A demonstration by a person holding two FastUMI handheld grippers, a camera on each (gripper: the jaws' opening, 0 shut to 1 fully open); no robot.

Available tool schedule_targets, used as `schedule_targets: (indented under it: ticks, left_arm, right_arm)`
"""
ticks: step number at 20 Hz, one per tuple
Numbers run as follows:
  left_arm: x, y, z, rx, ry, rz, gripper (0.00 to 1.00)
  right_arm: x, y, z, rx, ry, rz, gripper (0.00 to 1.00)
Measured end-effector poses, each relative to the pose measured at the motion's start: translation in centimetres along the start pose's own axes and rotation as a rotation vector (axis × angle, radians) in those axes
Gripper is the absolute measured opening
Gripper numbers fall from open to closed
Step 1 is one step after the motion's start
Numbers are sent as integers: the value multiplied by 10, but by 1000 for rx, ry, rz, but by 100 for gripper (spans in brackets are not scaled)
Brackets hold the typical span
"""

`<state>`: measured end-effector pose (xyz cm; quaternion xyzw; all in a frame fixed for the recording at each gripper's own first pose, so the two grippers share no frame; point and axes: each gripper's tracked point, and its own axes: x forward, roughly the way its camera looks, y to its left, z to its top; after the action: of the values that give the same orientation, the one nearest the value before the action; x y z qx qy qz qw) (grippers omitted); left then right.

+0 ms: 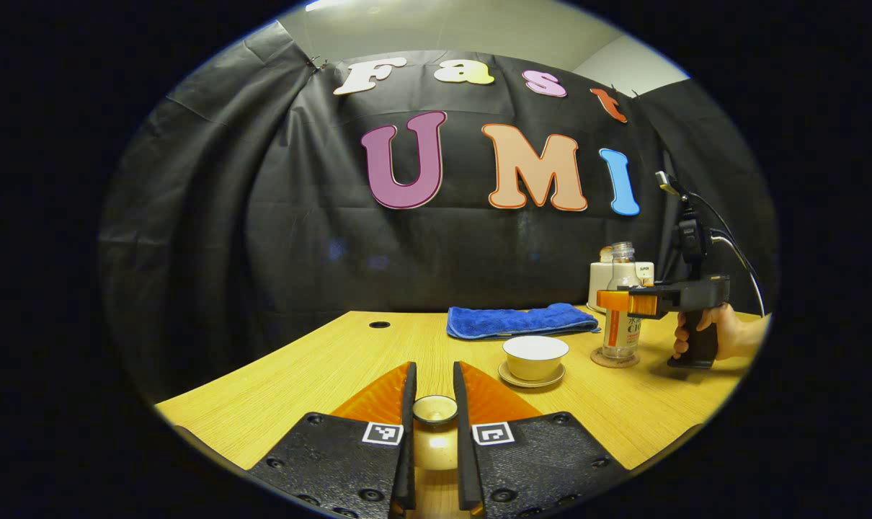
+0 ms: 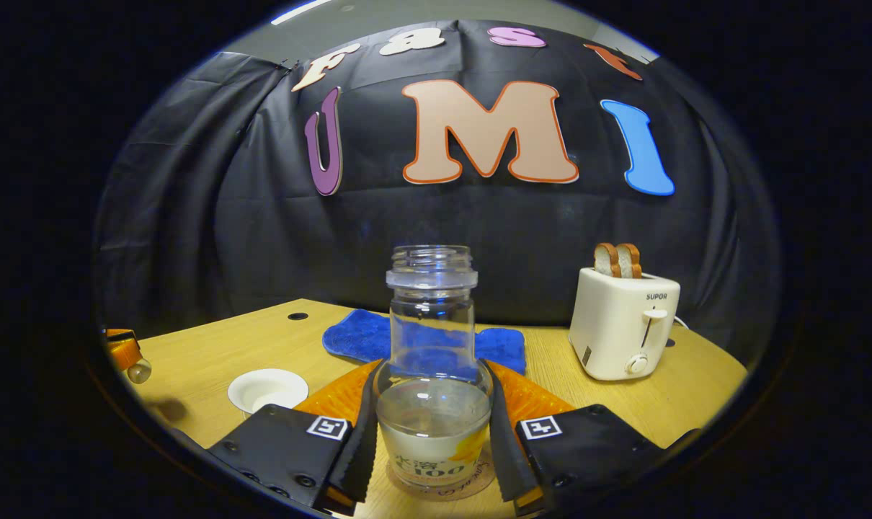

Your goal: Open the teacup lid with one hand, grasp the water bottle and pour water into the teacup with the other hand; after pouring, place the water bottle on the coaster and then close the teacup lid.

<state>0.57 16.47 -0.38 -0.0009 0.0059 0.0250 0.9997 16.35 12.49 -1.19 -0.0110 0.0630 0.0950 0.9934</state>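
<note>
My left gripper (image 1: 435, 404) is shut on the knob of the cream teacup lid (image 1: 436, 447) and holds it above the near part of the wooden table (image 1: 299, 382). The white teacup (image 1: 535, 355) stands uncovered on its saucer (image 1: 531, 378), ahead and to the right. Behind it the clear water bottle (image 1: 621, 310) stands upright on a round coaster (image 1: 615, 358), with my right gripper (image 1: 638, 301) around it and a hand (image 1: 724, 335) on the handle. In the right gripper view the capless bottle (image 2: 434, 360) sits between the pads (image 2: 360, 432), which touch both its sides. A little water lies in its lower part. The teacup (image 2: 268, 390) is at lower left.
A folded blue towel (image 1: 519, 319) lies at the back of the table behind the cup. A white toaster (image 2: 623, 328) with two bread slices stands to the right of the bottle. The left gripper (image 2: 126, 357) with the lid shows at the far left edge of the right gripper view.
</note>
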Motion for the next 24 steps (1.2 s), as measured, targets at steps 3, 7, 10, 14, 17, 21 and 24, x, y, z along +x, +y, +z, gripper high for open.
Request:
schedule_targets:
  ticks: [3,7,10,14,17,21,24]
  left_arm:
    - [0,0,1,0,0,1,20]
    - [0,0,0,0,0,2,20]
    - [0,0,0,1,1,3,20]
    - [0,0,0,0,0,5,20]
    - [0,-2,0,-1,-3,0,20]
    - [1,-2,0,-1,-1,3,20]
    - [5,-4,-1,0,0,6,20]
  right_arm:
    - [-7,2,4,15,-42,-28,71]
    - [-10,2,7,27,-90,-46,72]
    - [-12,-1,10,27,-121,-60,72]
    - [-10,-1,5,37,-99,-64,76]
    - [-10,-5,4,35,-95,-75,85]
    - [-17,-2,4,34,-97,-72,98]
    - [-27,-7,4,33,-104,-109,98]
